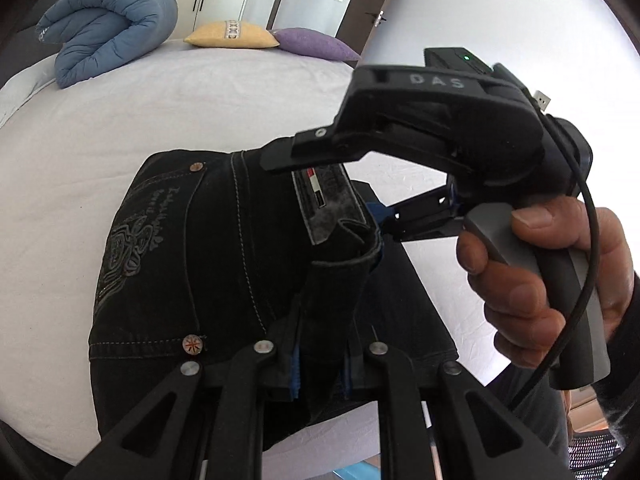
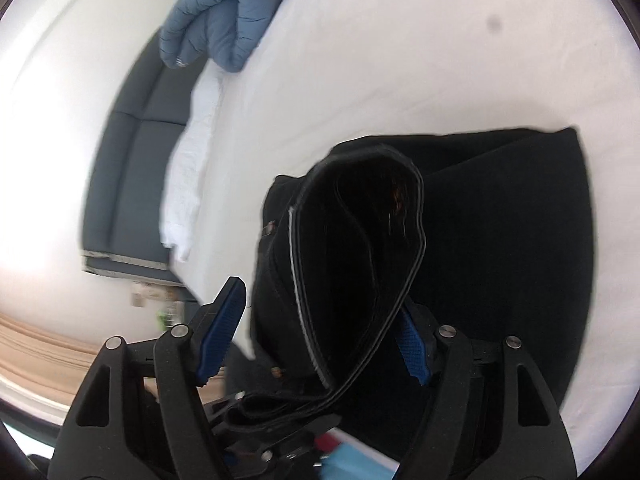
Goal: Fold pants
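Note:
Black denim pants [image 1: 192, 264] lie folded on the white bed [image 1: 168, 104], back pocket embroidery up. My left gripper [image 1: 320, 364] is shut on a fold of the pants' edge at the near side. My right gripper [image 1: 352, 200] reaches in from the right, its fingers spread around the waistband by the label. In the right wrist view the right gripper [image 2: 316, 340] is open, with the black waistband loop [image 2: 360, 264] standing between its blue pads [image 2: 220, 332]. The rest of the pants [image 2: 500, 240] spread on the sheet beyond.
A rolled blue duvet [image 1: 108, 28] lies at the far left of the bed, with a yellow pillow [image 1: 232, 34] and a purple pillow [image 1: 316, 44] behind. A grey sofa [image 2: 136, 160] stands beside the bed. The bed's near edge runs just below the pants.

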`<state>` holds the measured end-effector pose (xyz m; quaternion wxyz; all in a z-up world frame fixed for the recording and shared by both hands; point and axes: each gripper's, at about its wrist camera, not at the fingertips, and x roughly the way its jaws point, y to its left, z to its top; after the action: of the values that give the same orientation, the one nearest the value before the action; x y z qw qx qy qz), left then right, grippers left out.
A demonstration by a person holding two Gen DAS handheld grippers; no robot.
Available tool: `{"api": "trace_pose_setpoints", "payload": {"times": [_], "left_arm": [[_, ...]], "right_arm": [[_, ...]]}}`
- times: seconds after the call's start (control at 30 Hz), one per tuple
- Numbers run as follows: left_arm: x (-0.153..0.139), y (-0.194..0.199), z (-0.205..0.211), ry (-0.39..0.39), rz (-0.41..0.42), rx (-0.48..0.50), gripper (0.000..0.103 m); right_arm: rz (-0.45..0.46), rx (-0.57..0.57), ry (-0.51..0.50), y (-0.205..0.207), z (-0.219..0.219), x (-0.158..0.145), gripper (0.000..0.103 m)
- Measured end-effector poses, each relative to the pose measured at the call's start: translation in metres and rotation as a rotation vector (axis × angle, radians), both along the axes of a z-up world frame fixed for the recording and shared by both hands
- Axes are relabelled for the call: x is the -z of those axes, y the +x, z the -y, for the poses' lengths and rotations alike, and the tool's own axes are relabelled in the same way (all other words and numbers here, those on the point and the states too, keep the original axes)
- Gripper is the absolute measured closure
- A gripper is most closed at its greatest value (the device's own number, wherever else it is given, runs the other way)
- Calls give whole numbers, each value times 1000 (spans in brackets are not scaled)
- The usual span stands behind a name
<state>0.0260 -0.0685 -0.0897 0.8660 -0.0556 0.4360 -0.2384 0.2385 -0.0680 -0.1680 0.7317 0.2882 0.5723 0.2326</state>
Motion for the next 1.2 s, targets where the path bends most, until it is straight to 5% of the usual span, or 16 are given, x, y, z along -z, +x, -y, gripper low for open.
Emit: {"api": "trace_pose_setpoints", "payload": {"times": [0.1,0.3,0.67,0.93,1.0,1.13,1.2], "left_arm": [[2,-4,4,22,4,14,89],[4,0,14,58,7,71,89],[-2,19,47,88,40,174,89],[28,30,70,149,-8,214,86],[35,31,72,151,-22,226,78],[29,30,69,99,-38,251,44],[22,27,59,54,-48,247,41]], "right_arm": [[-5,-28,-110,3,4,0,70],[32,-16,-190,-1,17,-1,90],[88,46,-176,-33,83,-16,92],[30,86,-95,-32,111,28,91],[33,81,-84,-32,113,40,91],[-5,102,-1,-31,119,51,87],[-17,108,10,-33,124,49,82]]}}
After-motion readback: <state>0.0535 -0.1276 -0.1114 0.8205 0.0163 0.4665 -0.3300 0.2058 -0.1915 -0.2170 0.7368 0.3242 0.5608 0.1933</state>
